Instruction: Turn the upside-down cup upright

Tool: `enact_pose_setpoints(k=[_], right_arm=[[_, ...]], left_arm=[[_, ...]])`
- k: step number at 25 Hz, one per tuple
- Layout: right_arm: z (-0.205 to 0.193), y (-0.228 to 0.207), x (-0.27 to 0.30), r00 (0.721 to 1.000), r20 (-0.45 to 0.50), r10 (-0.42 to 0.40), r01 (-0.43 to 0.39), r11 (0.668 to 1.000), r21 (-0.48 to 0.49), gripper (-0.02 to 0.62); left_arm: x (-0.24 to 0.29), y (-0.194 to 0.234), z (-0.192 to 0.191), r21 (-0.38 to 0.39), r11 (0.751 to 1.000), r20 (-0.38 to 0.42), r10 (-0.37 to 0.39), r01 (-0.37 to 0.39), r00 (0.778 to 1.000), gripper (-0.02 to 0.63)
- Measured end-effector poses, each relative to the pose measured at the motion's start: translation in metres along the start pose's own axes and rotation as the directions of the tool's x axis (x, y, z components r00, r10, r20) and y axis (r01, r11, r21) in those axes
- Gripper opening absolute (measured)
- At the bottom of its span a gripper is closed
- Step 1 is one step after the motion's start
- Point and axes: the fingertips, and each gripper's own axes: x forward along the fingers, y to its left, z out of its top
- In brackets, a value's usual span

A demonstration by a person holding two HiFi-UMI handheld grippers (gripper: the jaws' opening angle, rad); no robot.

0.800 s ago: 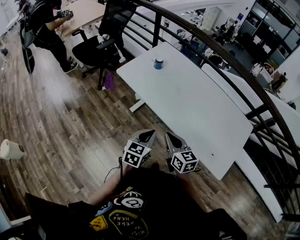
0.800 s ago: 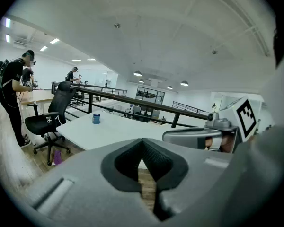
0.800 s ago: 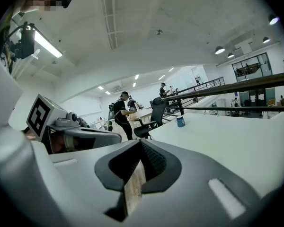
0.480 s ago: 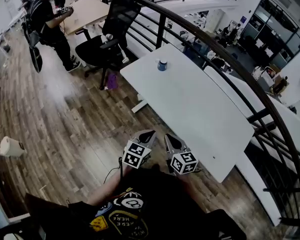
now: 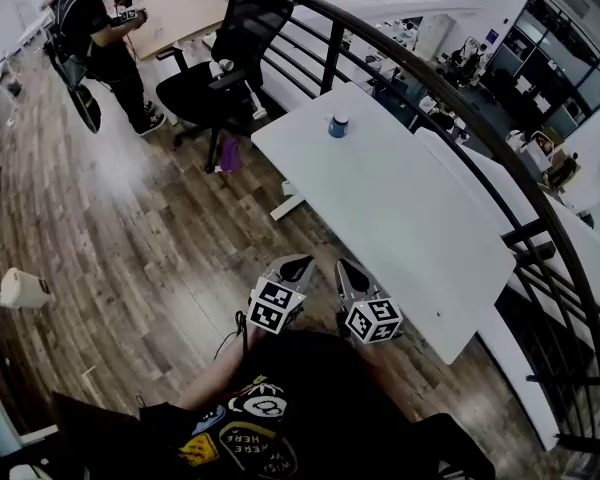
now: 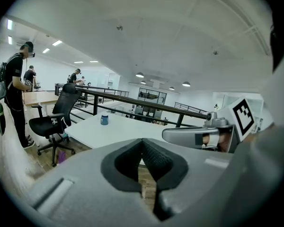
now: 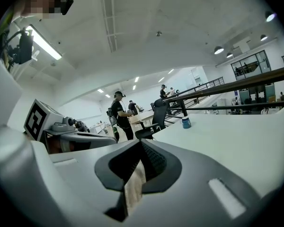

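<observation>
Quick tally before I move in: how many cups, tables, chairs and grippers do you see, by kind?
blue cup: 1
white table: 1
black office chair: 1
grippers: 2, the left gripper and the right gripper, both shut and empty
Total: 5

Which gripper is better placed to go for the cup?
Right, marginally: the right gripper is nearer the table than the left gripper. Both are shut and far from the cup.
</observation>
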Motion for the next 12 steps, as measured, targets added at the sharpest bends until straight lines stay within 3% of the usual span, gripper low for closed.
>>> enact_pose_setpoints(k=[6,12], right_arm=[[-0.014,0.024,0.011,0.999,0.017,0.050,-0.051,0.998,0.041,0.000],[-0.015,-0.003,0.052,0.998,-0.035,0.045,-0.045,0.999,0.017,-0.002]], left_arm=[[-0.001,0.001,-0.024,-0.017,0.998,-0.058,-0.059,0.058,0.997,0.005],[0.034,0.032,-0.017,-0.033,0.998,-0.064,-0.061,0.059,0.996,0.005]])
